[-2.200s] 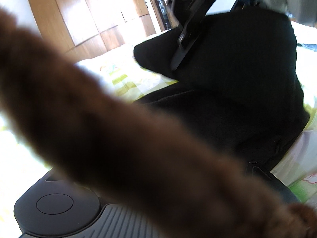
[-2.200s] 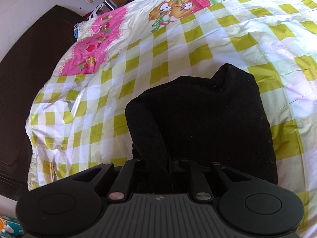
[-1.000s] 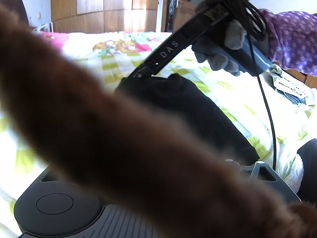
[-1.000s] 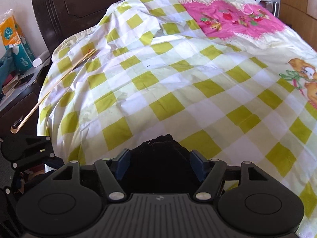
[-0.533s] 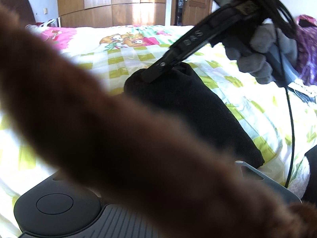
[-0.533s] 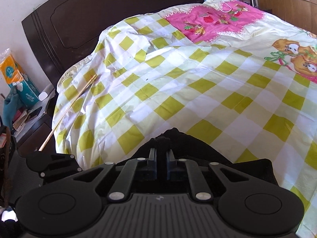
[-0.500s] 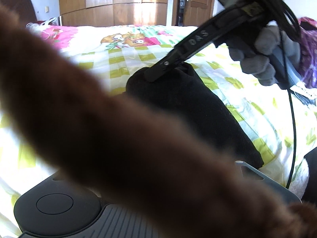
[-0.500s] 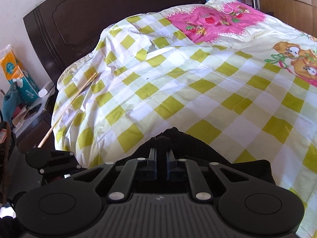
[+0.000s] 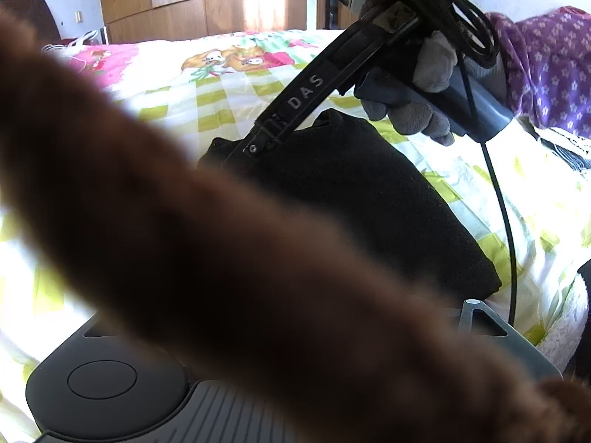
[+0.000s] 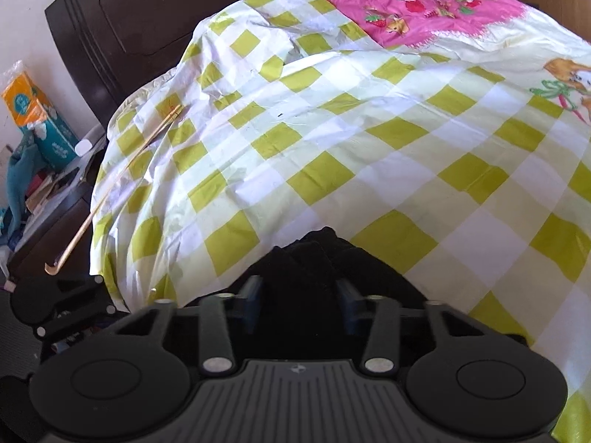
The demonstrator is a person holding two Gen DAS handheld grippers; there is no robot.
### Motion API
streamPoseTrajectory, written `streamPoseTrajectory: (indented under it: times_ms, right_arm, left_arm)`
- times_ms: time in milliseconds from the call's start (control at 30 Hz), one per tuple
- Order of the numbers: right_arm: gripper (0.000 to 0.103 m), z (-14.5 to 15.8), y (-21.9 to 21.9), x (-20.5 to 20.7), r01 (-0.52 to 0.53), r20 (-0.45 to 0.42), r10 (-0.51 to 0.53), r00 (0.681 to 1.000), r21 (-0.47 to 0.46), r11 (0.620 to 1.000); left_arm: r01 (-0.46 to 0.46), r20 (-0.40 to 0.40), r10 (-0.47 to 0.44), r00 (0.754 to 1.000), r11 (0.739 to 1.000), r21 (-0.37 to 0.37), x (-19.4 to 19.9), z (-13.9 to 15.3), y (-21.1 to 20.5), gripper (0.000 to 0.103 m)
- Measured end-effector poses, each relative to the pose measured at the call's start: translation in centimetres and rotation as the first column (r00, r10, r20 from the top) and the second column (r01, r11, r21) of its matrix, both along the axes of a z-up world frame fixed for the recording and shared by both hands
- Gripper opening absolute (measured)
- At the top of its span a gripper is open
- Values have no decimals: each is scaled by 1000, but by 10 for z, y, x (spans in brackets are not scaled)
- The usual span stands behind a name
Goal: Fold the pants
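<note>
The black pants (image 9: 369,199) lie folded in a compact bundle on the checked bed sheet (image 9: 221,103). In the left wrist view the right gripper (image 9: 236,155) reaches down to the far corner of the bundle. In the right wrist view the right gripper (image 10: 299,295) is open, its jaws spread on either side of a raised fold of the pants (image 10: 314,254). A blurred brown furry band (image 9: 207,243) covers most of the left wrist view and hides the left gripper's fingers.
A dark headboard (image 10: 155,11) stands at the far end of the bed. A nightstand with a tissue pack (image 10: 33,118) is on the left. A thin cane (image 10: 110,188) lies at the bed's edge. Wooden wardrobes (image 9: 207,3) stand behind.
The right gripper's jaws were shut on the pants' fold half a second ago and have now opened, letting it go. The left wrist view has shifted slightly.
</note>
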State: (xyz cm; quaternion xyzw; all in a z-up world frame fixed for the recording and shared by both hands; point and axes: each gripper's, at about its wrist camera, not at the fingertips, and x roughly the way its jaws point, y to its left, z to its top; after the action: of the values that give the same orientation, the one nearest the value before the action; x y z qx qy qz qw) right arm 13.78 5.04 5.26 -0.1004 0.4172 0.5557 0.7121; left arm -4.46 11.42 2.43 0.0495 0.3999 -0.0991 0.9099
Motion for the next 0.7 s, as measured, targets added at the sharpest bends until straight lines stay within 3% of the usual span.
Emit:
streamPoseTrajectory:
  times_ms: [67, 300, 533, 600, 700]
  right_arm:
    - [24, 9, -8, -12, 5, 47, -5, 999, -3, 1000]
    - [23, 54, -55, -35, 140, 74, -148, 986, 104, 985]
    - [23, 89, -53, -28, 232, 81, -250, 965, 187, 954]
    - [23, 82, -36, -22, 241, 64, -256, 965, 176, 954]
    - [23, 48, -7, -8, 286, 47, -295, 954, 133, 949]
  left_arm:
    - [-9, 10, 9, 1000, 1000, 15, -1, 1, -2, 71]
    - [-26, 66, 23, 998, 999, 46, -6, 17, -7, 19]
    - [-38, 190, 38, 981, 999, -4, -9, 58, 8, 16]
    - [-57, 213, 59, 975, 998, -14, -9, 63, 14, 16]
    - [-109, 195, 111, 974, 994, -20, -5, 50, 26, 16]
